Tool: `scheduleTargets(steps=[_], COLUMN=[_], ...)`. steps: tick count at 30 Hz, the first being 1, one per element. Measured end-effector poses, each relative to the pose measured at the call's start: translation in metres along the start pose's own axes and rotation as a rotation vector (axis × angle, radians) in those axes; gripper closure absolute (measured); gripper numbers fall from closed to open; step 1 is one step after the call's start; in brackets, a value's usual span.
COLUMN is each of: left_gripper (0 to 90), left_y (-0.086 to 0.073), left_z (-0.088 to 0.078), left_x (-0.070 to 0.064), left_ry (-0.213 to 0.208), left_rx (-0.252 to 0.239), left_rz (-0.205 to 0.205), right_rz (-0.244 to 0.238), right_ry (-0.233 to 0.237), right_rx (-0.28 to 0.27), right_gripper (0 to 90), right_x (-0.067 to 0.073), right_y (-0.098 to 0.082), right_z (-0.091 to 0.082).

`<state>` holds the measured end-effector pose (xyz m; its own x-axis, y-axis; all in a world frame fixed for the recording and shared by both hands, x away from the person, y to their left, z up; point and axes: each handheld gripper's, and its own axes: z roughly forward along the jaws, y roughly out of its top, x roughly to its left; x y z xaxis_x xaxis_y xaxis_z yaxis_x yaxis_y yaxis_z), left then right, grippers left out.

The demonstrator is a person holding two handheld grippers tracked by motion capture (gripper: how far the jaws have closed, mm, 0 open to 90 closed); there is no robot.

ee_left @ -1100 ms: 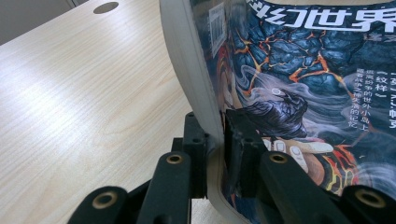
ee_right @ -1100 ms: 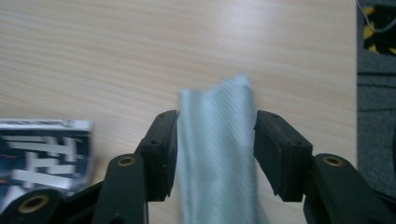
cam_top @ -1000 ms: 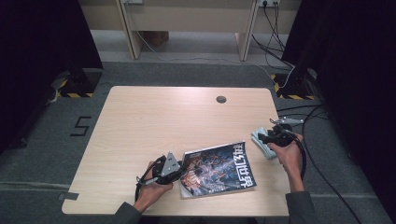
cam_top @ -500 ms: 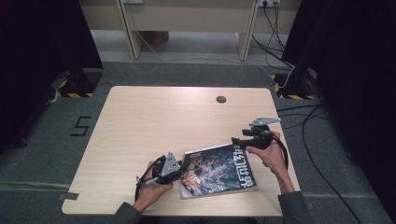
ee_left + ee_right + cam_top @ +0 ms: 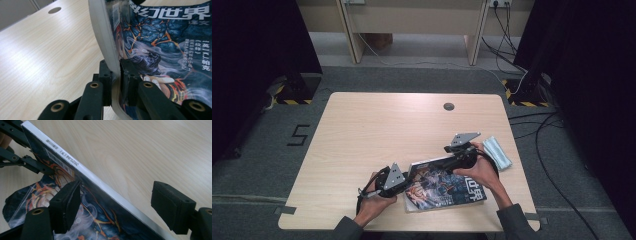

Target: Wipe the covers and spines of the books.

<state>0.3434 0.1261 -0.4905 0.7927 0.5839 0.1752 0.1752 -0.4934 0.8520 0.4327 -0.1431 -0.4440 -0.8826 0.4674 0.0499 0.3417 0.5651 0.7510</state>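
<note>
Near the front edge of the wooden surface (image 5: 377,130), well short of the round grommet hole (image 5: 449,106) at its far side, lies the magazine (image 5: 443,185), on the person's side of that hole and a little to its right. It is a glossy, fairly thick issue with a white spine (image 5: 100,182); I can see small printed characters and a barcode strip running along it. Its cover is dark blue, shot through with orange cracks like lava, pale smoke swirls and a dark-haired figure, with large white Chinese characters for the title and smaller white text down one side (image 5: 160,47).

My left gripper (image 5: 115,75) has its jaws clenched on the magazine's near-left edge, one pad under and one on the cover, and the pages bow upward from that pinch. From the high view this gripper (image 5: 388,181) sits at the magazine's left end.

My right gripper (image 5: 116,205) is at the spine side, the side toward the grommet hole; its jaws have just been opening and now stand wide, released, with the spine running between the pads and neither pad pressing on it. A pale folded cloth (image 5: 497,151) lies just to the right of the magazine, nearer the surface's right edge.
</note>
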Motion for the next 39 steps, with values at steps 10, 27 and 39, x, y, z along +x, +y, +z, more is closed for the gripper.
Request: scheduleTargets(steps=[10, 27, 39], left_gripper=[81.3, 72.7, 55.8], left_y=[0.006, 0.003, -0.007], left_z=[-0.002, 0.008, 0.011], left_x=[-0.002, 0.011, 0.023], left_ry=[-0.011, -0.010, 0.007], left_rx=[-0.015, -0.005, 0.012], left_rz=[0.045, -0.025, -0.132], right_rz=[-0.131, -0.247, -0.227], right_ry=[0.059, 0.125, 0.125], right_rx=[0.045, 0.111, 0.120], right_gripper=[44.4, 76.4, 83.4], right_x=[0.011, 0.015, 0.021], right_y=[0.006, 0.001, 0.002], right_z=[0.009, -0.001, -0.001])
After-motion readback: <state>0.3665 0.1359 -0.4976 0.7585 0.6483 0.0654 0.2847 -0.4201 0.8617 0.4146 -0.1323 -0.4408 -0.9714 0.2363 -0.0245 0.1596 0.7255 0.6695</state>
